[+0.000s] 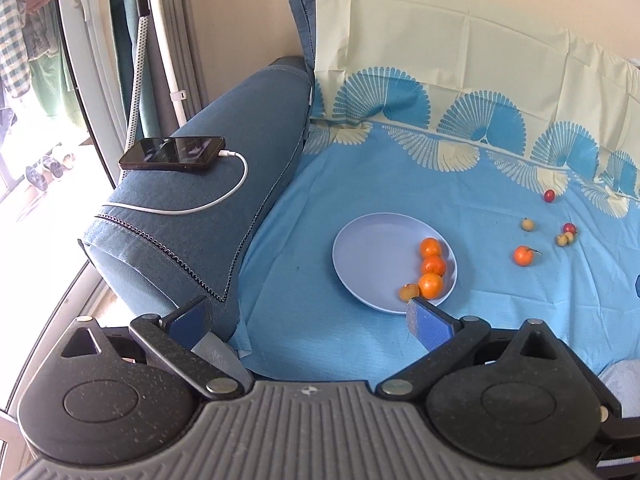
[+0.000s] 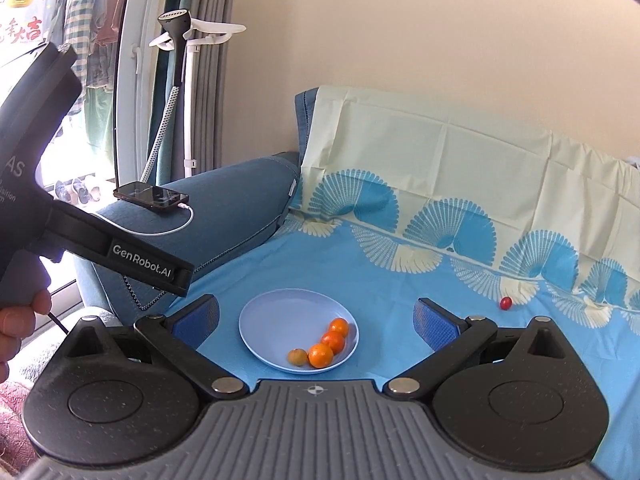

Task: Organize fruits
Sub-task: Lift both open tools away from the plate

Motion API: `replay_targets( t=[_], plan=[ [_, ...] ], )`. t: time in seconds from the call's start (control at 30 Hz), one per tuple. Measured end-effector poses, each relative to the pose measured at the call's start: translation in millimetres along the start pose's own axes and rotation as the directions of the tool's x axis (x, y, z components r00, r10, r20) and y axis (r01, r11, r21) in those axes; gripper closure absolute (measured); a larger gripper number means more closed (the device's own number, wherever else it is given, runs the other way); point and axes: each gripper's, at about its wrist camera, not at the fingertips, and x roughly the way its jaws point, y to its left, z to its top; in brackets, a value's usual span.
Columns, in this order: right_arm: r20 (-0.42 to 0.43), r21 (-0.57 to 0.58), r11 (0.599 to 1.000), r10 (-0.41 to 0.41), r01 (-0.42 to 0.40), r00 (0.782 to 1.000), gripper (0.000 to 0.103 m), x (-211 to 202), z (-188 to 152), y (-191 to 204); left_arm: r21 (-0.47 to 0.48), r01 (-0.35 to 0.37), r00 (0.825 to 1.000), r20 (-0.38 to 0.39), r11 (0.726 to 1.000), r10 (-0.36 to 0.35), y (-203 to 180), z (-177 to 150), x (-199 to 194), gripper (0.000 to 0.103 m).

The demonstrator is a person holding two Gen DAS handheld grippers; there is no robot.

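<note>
A pale blue plate lies on the blue sheet and holds three small oranges and a tan fruit at its near rim. Loose on the sheet to the right lie another orange, two red fruits and several small yellowish fruits. One red fruit shows in the right wrist view. My left gripper is open and empty just short of the plate. My right gripper is open and empty above the plate's near side.
A blue sofa armrest rises left of the plate, with a phone and its white cable on top. The left gripper's body, held by a hand, fills the left of the right wrist view. A garment steamer stands behind.
</note>
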Motion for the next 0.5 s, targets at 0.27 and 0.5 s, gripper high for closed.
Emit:
replay_targets(
  t=[0.27, 0.5],
  plan=[
    [-0.030, 0.027, 1.000, 0.010, -0.009, 0.999, 0.001, 10, -5, -5, 0.011, -0.001, 1.000, -0.023, 1.000, 0.001, -5, 0, 11, 0.000],
    [-0.089, 0.103, 0.995, 0.028, -0.019, 0.996, 0.001, 29, -15, -19, 0.044, -0.001, 0.995, -0.103, 0.999, 0.006, -14, -2, 39, 0.000]
  ],
)
